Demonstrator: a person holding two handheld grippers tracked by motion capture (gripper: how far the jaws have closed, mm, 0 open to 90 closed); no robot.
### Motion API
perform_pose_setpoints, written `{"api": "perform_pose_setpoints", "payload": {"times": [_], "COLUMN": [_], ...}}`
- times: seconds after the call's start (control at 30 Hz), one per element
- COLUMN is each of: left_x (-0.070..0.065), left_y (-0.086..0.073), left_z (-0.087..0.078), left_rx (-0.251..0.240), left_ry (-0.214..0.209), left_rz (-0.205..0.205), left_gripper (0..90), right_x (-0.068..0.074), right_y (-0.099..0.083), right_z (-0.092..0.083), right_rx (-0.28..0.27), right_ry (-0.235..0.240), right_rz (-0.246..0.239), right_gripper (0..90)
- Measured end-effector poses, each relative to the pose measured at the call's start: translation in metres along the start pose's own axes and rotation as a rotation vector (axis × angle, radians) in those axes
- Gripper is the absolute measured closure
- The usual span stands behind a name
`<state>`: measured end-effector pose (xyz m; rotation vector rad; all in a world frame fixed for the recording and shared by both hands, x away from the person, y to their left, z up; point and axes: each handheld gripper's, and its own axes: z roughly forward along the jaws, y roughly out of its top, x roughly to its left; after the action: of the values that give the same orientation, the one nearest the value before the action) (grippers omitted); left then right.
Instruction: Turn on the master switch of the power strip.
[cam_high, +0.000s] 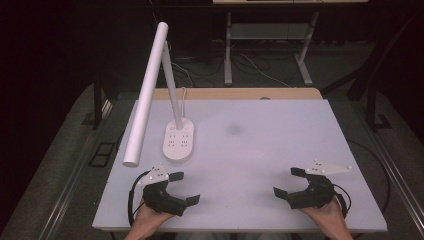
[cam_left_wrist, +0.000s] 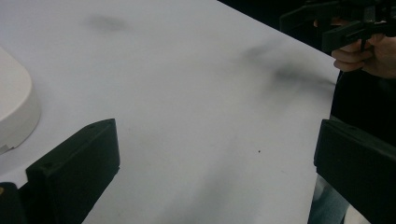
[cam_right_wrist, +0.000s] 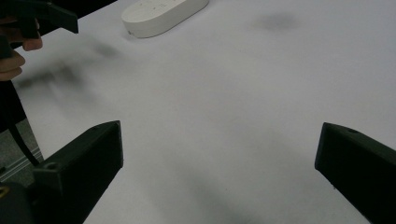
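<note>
A white desk lamp stands on the white table (cam_high: 260, 150), its oval base (cam_high: 179, 142) at the left middle and its long tube head (cam_high: 147, 92) slanting down toward the front left. My left gripper (cam_high: 186, 188) rests near the front left edge, just in front of the base, open and holding nothing. My right gripper (cam_high: 286, 182) sits near the front right, open and holding nothing too. In the left gripper view the jaws (cam_left_wrist: 217, 172) stand wide apart over bare table, with the lamp base (cam_left_wrist: 14, 112) at the left. The right gripper view has the jaws (cam_right_wrist: 219, 163) wide apart and the lamp base (cam_right_wrist: 163, 14) far ahead.
The lamp's cord (cam_high: 183, 95) runs off the back of the table. A faint dark smudge (cam_high: 234, 129) marks the table's middle. A wooden strip (cam_high: 235, 93) borders the far edge. Beyond it stand metal table legs (cam_high: 228, 50) and floor cables. The other gripper (cam_left_wrist: 336, 23) shows top right.
</note>
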<state>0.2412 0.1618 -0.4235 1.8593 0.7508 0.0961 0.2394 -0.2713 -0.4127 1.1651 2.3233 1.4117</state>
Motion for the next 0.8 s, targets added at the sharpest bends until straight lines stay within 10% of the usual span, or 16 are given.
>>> {"api": "perform_pose_setpoints", "payload": {"times": [0.8], "left_x": [0.0007], "left_y": [0.0032], "left_z": [0.0013], "left_rx": [0.013], "left_ry": [-0.012], "left_rz": [0.023], "left_gripper": [0.0], "right_x": [-0.0015], "right_y": [-0.0030], "right_z": [-0.0011], "right_rx": [0.024], "right_ry": [-0.010], "right_rz": [0.010], "right_gripper": [0.5]}}
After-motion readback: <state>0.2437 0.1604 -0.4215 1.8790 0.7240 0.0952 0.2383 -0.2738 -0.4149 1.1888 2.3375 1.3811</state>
